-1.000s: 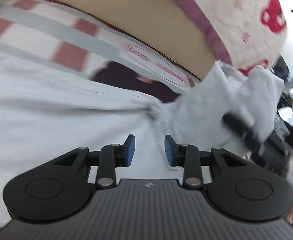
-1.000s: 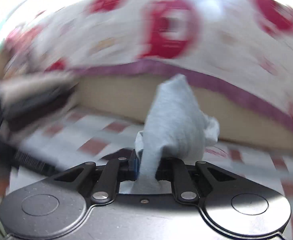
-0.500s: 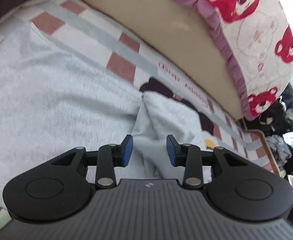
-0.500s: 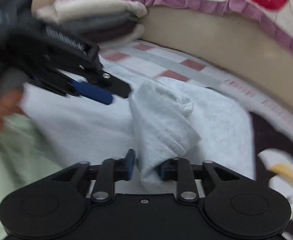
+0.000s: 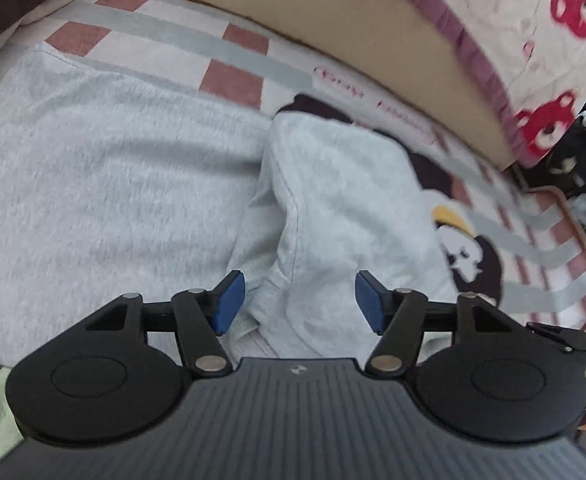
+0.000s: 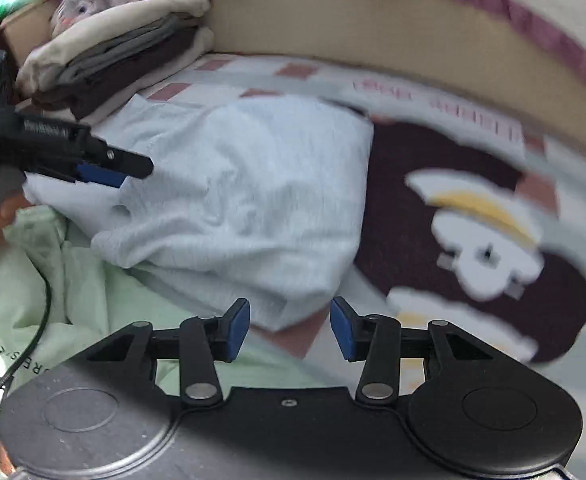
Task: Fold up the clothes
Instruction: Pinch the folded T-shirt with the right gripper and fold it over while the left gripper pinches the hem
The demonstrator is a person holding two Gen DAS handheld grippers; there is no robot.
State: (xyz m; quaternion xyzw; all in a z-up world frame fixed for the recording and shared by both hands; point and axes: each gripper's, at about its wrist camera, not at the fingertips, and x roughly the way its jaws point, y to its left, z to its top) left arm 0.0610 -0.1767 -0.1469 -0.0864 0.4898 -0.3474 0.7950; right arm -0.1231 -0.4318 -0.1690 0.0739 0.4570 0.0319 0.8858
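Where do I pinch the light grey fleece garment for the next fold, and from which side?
I'd take the light grey fleece garment at its near corner, which lies loose on the checked mat. Come from the near side with the right claw, whose jaws are opening and already bracket that corner without pressing it.

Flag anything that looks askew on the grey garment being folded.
The folded-over flap of the light grey knit garment lies bunched and slanted, its edge rumpled rather than flat. Nothing looks damaged or spilled.
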